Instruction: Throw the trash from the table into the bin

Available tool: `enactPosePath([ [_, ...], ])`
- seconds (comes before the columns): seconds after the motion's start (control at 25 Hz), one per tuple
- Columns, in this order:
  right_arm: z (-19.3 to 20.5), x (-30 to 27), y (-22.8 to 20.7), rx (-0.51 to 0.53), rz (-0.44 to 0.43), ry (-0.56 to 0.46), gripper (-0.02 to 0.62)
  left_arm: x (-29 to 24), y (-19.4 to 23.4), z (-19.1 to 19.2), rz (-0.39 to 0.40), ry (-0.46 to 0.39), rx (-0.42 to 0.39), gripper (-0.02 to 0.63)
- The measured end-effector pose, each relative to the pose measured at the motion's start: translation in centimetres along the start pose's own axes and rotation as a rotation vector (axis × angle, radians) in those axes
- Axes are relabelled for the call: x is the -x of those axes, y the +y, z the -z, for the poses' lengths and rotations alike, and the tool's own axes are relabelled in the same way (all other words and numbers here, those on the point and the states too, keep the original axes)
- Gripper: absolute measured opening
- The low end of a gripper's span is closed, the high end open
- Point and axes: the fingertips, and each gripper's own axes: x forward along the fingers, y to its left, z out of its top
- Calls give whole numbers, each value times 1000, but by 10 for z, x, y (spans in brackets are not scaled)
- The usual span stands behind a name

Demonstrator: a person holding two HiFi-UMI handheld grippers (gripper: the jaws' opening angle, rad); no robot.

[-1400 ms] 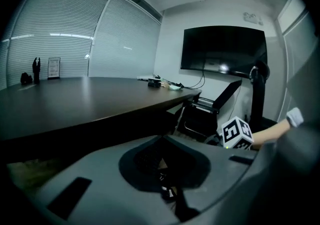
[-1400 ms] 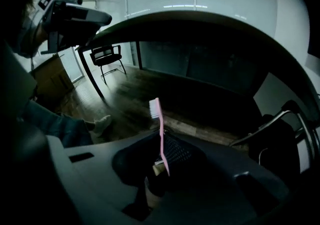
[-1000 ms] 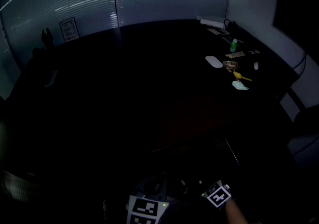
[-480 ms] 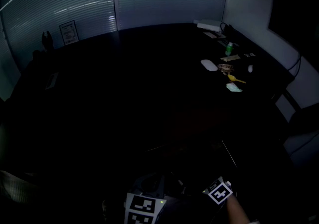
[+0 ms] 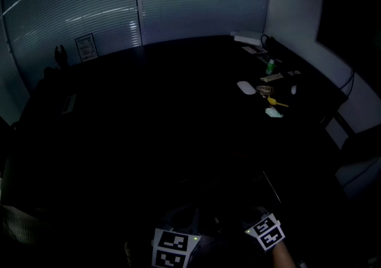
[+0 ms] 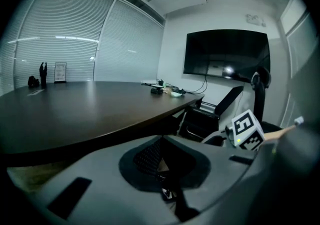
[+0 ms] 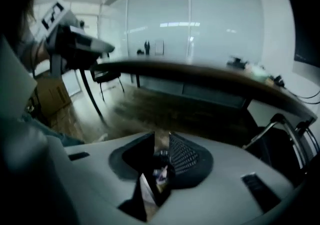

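Closed blinds (image 5: 77, 11) cover the windows of a dim meeting room, around a large dark table (image 5: 149, 118). On the left gripper (image 6: 160, 162) the two fingers (image 6: 146, 157) stand close to each other with only a thin slit between them, and they press on nothing. On the right gripper (image 7: 161, 141) the fingers (image 7: 186, 157) are a little apart; the jaws have just been opening, and nothing is clamped at the tips. Deeper between them a small pale piece (image 7: 159, 175) shows, and I cannot tell if it is trash or a part of the gripper. Both grippers are at the near side of the table, at the bottom of the head view, and a hand (image 5: 284, 256) holds the right one. Its marker cube (image 6: 245, 130) appears also in the left gripper view, beside a black office chair (image 6: 207, 119). The trash (image 5: 265, 90) lies well apart from both grippers, at the far right end of the table: a white flat thing (image 5: 246, 87), a green bottle (image 5: 270, 66), a yellow piece (image 5: 275, 103) and a pale crumpled wad (image 5: 274, 112). A dark wall screen (image 6: 226, 54) hangs behind this end.
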Motion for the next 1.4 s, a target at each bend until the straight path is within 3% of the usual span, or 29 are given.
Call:
enactPosePath([
  [0.28, -116, 101, 15, -39, 42, -280, 89, 46, -10, -60, -24, -77, 5, 0],
  [0.64, -206, 188, 43, -35, 108, -473, 12, 97, -17, -106, -57, -148, 8, 0],
  [1.0, -254, 232, 76, -58, 93, -565, 8, 156, 0, -140, -139, -251, 10, 0],
  [1.4, -286, 234, 109, -11, 58, -589, 8, 205, 30, -154, -246, -328, 31, 0],
])
